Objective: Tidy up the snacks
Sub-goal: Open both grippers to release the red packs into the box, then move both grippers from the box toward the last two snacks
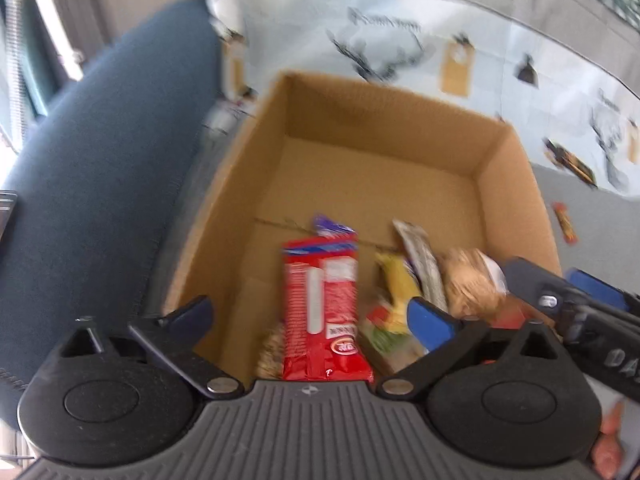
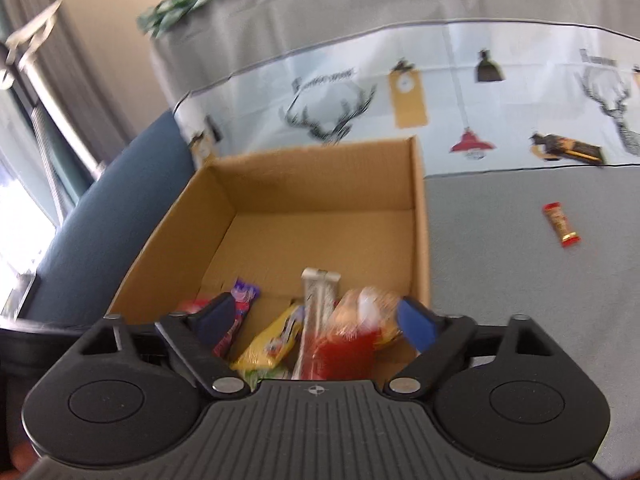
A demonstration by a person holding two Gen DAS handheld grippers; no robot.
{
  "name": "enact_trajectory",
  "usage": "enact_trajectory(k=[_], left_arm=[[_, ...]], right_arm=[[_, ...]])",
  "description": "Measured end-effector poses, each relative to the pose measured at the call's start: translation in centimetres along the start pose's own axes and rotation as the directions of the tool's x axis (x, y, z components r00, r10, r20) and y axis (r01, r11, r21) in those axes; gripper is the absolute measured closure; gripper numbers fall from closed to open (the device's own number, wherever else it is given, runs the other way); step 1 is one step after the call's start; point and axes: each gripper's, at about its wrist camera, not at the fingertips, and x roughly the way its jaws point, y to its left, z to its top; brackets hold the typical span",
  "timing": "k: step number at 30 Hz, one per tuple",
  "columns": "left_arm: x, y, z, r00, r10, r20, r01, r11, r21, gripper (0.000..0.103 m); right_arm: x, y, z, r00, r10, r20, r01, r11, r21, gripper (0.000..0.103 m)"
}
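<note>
On the grey-clothed bench (image 2: 500, 240) sat an open cardboard box (image 2: 419, 216) holding wrapped snacks (image 1: 320, 300) at its near end. Both hand-held grippers (image 1: 312, 312) (image 2: 316, 320) hung released above them. Only the right view showed a small red bar (image 2: 560, 225) clearly.

Left tongs (image 1: 312, 316) and right tongs (image 2: 316, 320) wide apart, empty.

Black grippers (image 1: 312, 316), ribbed grey bases, blue pads (image 1: 430, 322).
</note>
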Motion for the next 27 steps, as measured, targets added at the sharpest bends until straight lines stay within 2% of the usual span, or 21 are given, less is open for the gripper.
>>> enact_trajectory(k=[3, 7, 13, 22, 27], left_arm=[[-0.5, 0.0, -0.2, 0.999, -0.028, -0.024, 0.028, 0.999, 0.019, 0.000], [-1.3, -0.1, -1.3, 0.998, -0.017, -0.056, 0.017, 1.000, 0.003, 0.000], [-3.1, -0.6, -3.3, 0.995, -0.014, -0.094, 0.012, 1.000, -0.020, 0.000], [-8.0, -2.0, -5.8, 0.998, -0.024, -0.058, 0.024, 1.000, -0.004, 0.000], [-10.4, -2.6, -6.9, 0.999, -0.030, -0.031, 0.030, 1.000, -0.001, 0.000]], right_arm=[[-0.7, -0.2, 0.1, 1.000, -0.012, 0.004, 0.012, 1.000, -0.009, 0.011], [-2.6, -0.3, -0.6, 1.000, -0.009, -0.002, 0.009, 1.000, -0.024, 0.006], [-6.1, 0.1, -2.6, 1.000, 0.002, -0.027, -0.003, 1.000, -0.021, 0.005], [-11.8, -0.3, -4.3, 1.000, -0.009, 0.026, 0.009, 1.000, -0.012, 0.004], [-14.8, -0.3, -5.5, 0.998, 0.012, 0.057, -0.010, 1.000, -0.026, 0.004]])
